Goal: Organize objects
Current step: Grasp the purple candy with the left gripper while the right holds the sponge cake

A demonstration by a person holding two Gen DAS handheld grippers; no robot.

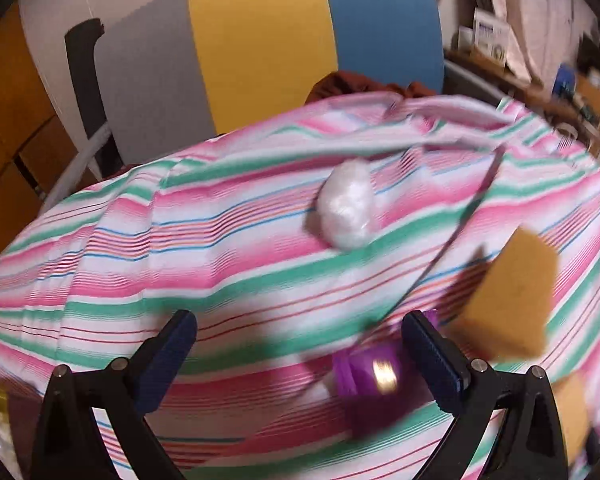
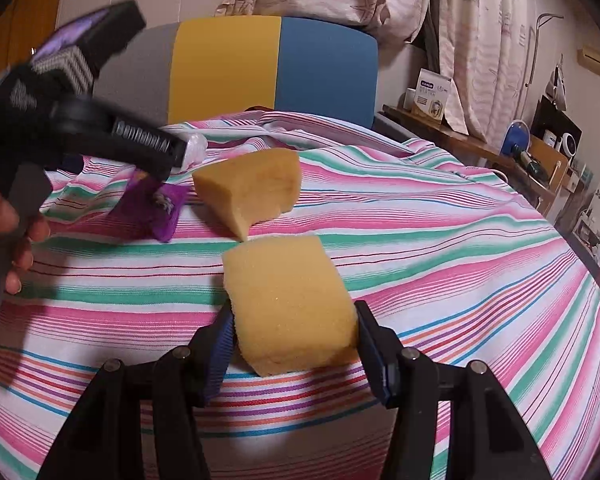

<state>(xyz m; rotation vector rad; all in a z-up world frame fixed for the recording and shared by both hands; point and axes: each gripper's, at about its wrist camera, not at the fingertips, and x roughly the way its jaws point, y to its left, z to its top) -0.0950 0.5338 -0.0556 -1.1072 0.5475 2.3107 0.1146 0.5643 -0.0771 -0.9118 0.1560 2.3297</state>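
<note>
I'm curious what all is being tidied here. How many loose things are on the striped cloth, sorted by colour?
Yellow: 2, a far sponge lying on the striped cloth and a near sponge clamped in the right gripper.
Purple: 1, a crinkly purple packet below the open left gripper.
White: 1, a white wrapped lump.
Total: 4

yellow sponge [image 2: 290,304], purple packet [image 2: 160,210] — pink-green striped cloth [image 2: 440,240]

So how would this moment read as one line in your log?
right tool: shut on near sponge | left tool: open, above purple packet | second sponge, white wad: on striped cloth
</note>
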